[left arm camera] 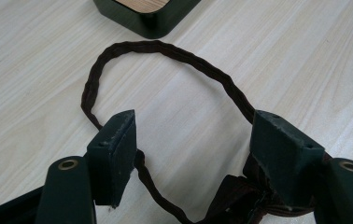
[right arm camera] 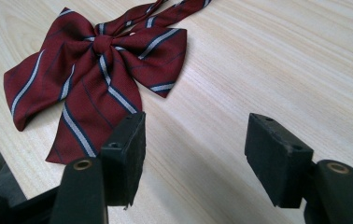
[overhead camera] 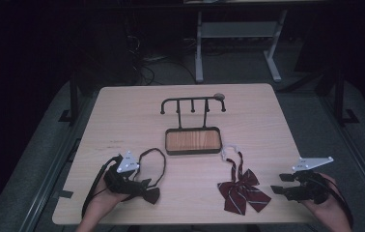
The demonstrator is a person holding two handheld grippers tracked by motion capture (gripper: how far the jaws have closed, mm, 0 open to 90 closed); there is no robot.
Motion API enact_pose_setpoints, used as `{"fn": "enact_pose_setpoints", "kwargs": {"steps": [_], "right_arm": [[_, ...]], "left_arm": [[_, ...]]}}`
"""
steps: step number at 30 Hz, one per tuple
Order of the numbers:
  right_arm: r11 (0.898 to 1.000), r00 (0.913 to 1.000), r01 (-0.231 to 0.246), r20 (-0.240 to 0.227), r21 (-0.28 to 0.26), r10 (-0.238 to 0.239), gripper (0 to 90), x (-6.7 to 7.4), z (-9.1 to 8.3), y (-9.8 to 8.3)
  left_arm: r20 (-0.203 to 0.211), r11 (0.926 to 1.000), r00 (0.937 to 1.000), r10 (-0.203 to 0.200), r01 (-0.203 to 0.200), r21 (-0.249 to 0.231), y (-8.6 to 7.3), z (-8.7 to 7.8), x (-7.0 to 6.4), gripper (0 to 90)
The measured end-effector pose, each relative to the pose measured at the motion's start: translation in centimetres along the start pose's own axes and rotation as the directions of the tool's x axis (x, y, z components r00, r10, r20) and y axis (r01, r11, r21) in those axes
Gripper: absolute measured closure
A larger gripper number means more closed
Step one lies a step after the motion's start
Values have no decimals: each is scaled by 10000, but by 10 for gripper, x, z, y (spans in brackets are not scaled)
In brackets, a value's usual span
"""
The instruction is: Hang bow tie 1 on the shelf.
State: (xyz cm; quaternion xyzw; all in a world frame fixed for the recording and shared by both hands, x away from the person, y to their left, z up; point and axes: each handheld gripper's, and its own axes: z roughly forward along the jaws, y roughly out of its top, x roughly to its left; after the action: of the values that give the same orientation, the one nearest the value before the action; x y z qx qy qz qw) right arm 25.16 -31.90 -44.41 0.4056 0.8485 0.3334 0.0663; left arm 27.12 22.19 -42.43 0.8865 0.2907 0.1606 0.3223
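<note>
Hovering released over the dark bow tie (overhead camera: 149, 195) at lower left, the left gripper (overhead camera: 139, 185) must next clench; the right gripper (overhead camera: 278, 183) waits released beside the striped bow tie (overhead camera: 242, 189).

On the worktop (overhead camera: 122, 111), the tray (overhead camera: 193, 141) sits centrally; 1 bow tie (overhead camera: 147, 193) lies front-left of it, 1 ribbon bow (overhead camera: 242, 189) front-right.

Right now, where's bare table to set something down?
Free: the far corners either side of the hook rack, and the strip between dark bow tie and striped bow tie. Crowded: middle near the wooden tray and both near corners by the grippers.
</note>
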Motion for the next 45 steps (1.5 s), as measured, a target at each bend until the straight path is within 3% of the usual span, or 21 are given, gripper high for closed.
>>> {"fn": "enact_pose_setpoints", "kwargs": {"steps": [11,15,24,30,45], "right_arm": [[9999,9998,102,-141,-9,-102,383,2,1,5],[9997,9998,57,-169,241,-53,391,4,1,15],[9973,9979,568,-340,464,-552,394,12,2,37],[9933,9952,913,-418,707,-885,406,15,4,53],[9825,9885,1457,-576,1158,-1398,408,19,11,80]], "left_arm": [[54,10000,10000,9,-9,16,0,0,-1,318],[150,10000,9999,-50,50,-2,0,1,-1,314],[151,10000,9999,-57,58,-51,0,-1,-1,312],[-78,9993,9999,-130,127,-341,1,-6,0,312],[-74,9995,9999,-154,151,-285,0,-7,1,311]]}}
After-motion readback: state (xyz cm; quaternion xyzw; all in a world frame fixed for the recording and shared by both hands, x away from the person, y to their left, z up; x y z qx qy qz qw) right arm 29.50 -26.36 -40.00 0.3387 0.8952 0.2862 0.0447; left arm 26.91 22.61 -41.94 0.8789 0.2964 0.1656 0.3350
